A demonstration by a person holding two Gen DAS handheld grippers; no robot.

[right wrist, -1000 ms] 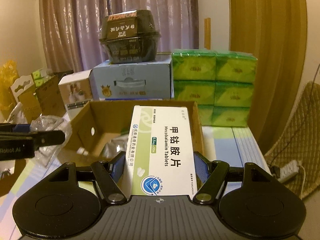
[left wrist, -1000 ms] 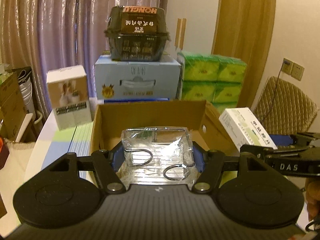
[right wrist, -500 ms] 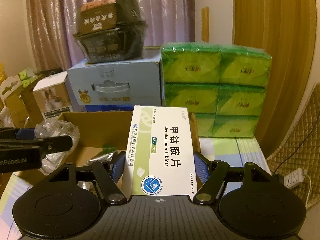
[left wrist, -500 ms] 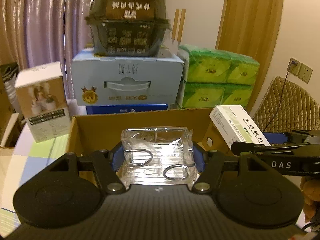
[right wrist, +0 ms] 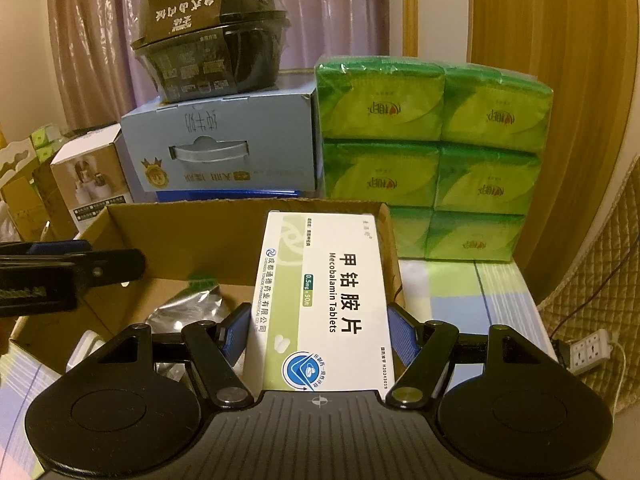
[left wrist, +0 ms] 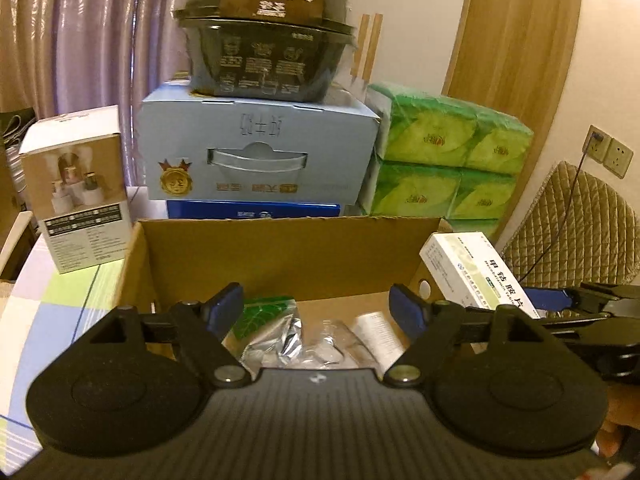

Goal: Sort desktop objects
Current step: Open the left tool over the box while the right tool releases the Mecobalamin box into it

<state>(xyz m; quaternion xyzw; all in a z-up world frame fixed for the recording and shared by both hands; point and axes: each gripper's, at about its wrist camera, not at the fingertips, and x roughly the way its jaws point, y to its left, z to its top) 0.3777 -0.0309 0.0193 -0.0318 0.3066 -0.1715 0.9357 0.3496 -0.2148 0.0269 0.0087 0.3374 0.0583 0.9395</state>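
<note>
My left gripper (left wrist: 318, 306) hangs open over the brown cardboard box (left wrist: 288, 256), with nothing between its fingers. Inside the box lie a clear plastic packet (left wrist: 328, 350), a silver and green foil pouch (left wrist: 268, 334) and a white paper item (left wrist: 378, 338). My right gripper (right wrist: 320, 332) is shut on a white and green Mecobalamin tablet box (right wrist: 324, 300), held over the cardboard box's (right wrist: 192, 236) right side. That tablet box (left wrist: 476, 268) and the right gripper's fingers (left wrist: 548, 300) show at the right of the left wrist view. The left gripper's fingers (right wrist: 80, 258) show at the left of the right wrist view.
Behind the cardboard box stand a pale blue carton (left wrist: 256, 152) with a black food bowl (left wrist: 264, 40) on top, stacked green tissue packs (right wrist: 432, 152) and a small white product box (left wrist: 76, 188). A quilted chair (left wrist: 576, 220) and a power strip (right wrist: 588, 350) are at the right.
My left gripper opened and the clear plastic packet dropped into the cardboard box. Both grippers moved forward over the box; the right one kept its hold on the tablet box.
</note>
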